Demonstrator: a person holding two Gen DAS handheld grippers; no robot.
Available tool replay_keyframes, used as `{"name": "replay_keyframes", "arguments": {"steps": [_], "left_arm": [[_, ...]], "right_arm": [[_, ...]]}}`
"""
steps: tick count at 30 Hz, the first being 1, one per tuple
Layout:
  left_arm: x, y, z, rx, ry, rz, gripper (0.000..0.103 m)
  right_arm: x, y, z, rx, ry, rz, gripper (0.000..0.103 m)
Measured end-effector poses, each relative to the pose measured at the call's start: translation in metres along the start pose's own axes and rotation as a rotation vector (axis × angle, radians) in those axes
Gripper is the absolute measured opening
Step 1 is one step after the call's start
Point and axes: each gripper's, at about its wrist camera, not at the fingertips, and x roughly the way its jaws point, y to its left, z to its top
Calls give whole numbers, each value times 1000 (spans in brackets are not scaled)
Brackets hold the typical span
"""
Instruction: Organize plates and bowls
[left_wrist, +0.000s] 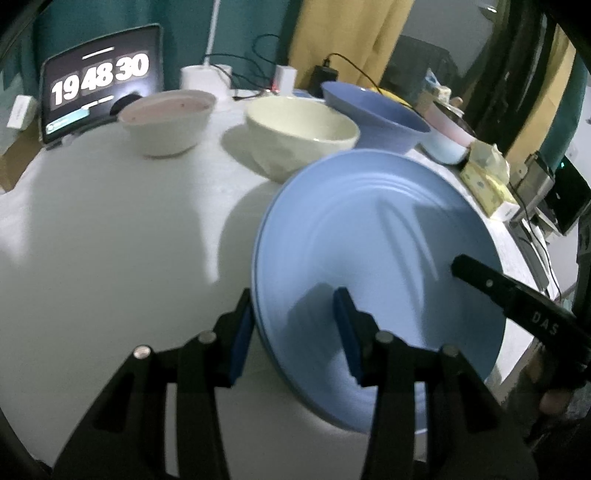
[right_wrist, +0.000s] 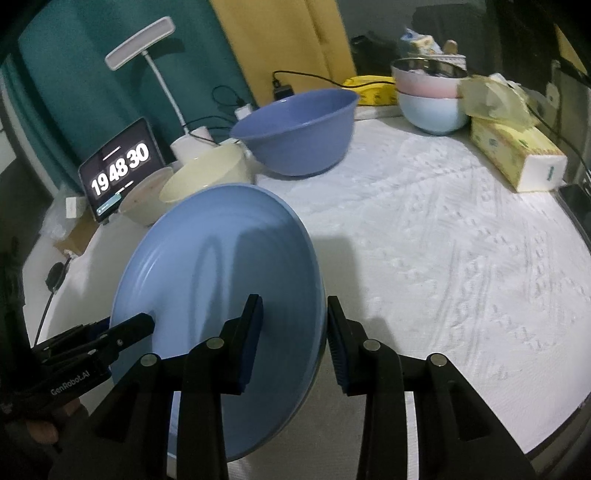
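Note:
A light blue plate (left_wrist: 369, 240) hangs tilted above the white table, held by both grippers at opposite rims. My left gripper (left_wrist: 293, 332) is shut on its left rim, one pad outside and one on the inner face. My right gripper (right_wrist: 295, 339) is shut on the plate (right_wrist: 221, 266) at its right rim. One right-gripper finger (left_wrist: 480, 284) shows across the plate in the left wrist view. Behind stand a pink-lined white bowl (left_wrist: 168, 122), a cream bowl (left_wrist: 301, 136) and a deeper blue bowl (right_wrist: 295, 133). A pink bowl nested in a pale blue one (right_wrist: 430, 99) sits at the back right.
A white textured cloth covers the table (right_wrist: 443, 258). A tablet showing a clock (right_wrist: 122, 170), a desk lamp (right_wrist: 140, 44) and cables line the back edge. A yellow tissue box (right_wrist: 517, 155) lies at the right edge, with a yellow packet (right_wrist: 369, 90) behind the blue bowl.

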Motion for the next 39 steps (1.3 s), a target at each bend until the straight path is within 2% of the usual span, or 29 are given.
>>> {"name": "replay_keyframes", "arguments": {"steps": [22,39], "left_arm": [[-35,111,0,-143,-73,95,44],[-22,160,5,-214,-42,141,44]], "right_arm": [[54,112,24,-151,47,99,37],[101,153,30,-199,121,126,37]]}}
